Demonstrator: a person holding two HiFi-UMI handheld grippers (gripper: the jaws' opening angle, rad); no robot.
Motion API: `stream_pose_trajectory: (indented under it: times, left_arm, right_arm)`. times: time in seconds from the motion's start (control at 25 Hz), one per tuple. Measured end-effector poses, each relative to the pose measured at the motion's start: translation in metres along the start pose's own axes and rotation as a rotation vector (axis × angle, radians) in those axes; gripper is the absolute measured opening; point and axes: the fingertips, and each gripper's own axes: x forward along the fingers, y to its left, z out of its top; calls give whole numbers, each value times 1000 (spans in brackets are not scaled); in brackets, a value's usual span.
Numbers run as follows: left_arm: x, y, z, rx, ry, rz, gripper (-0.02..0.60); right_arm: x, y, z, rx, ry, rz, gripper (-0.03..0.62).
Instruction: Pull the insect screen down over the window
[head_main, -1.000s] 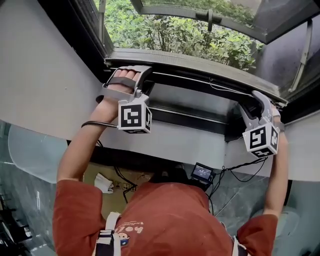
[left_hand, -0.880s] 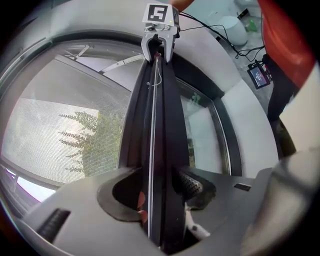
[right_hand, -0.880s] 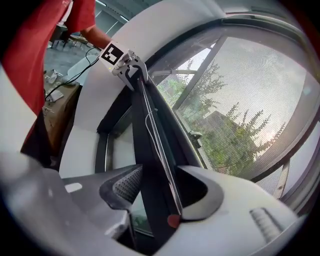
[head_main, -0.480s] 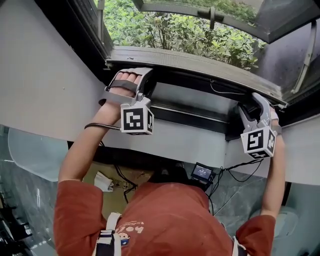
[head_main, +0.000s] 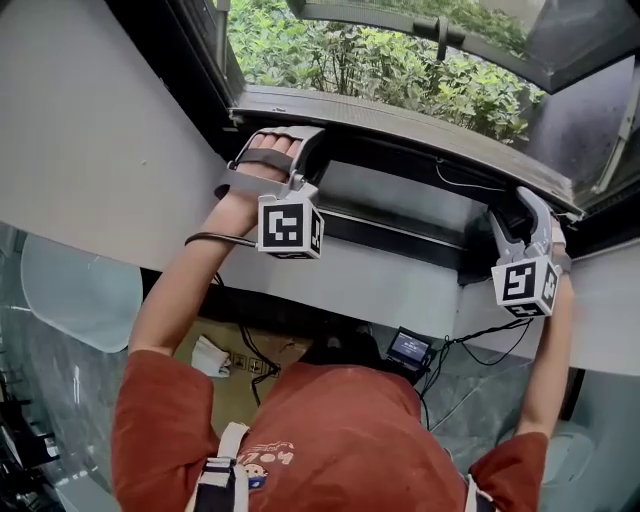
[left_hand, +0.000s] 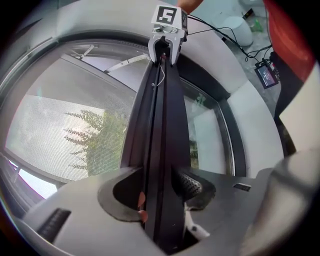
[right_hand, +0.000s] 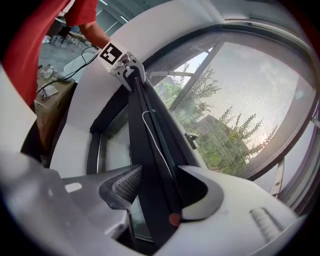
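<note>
Both ends of bar (left_hand: 162, 110) gripped; left tongs (left_hand: 161, 192), right tongs (right_hand: 152, 192) clamped on it; spaced wide, likely so screen (left_hand: 65, 130) descends level.

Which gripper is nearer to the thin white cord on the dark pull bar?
Right. The right gripper clamps the pull bar just beside the cord; the left gripper clamps the bar's other end, away from it.

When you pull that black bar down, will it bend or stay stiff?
Probably stiff: the black bar runs straight between the left gripper and right gripper, both clamped on it. The screen mesh looks thin and see-through, so it is likely light and floppy.
</note>
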Motion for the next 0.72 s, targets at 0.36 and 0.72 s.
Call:
stream_pose_trajectory:
  times: [0.36,0.72]
  left_arm:
    - [-3,3,-2,-42,-23,14,183]
    - [-29,15,10,-238,-99,105,183]
  right_arm:
    - [0,-4,4,9,-13,-37,229]
    - [-19,-9,30,139,-121,-127,229]
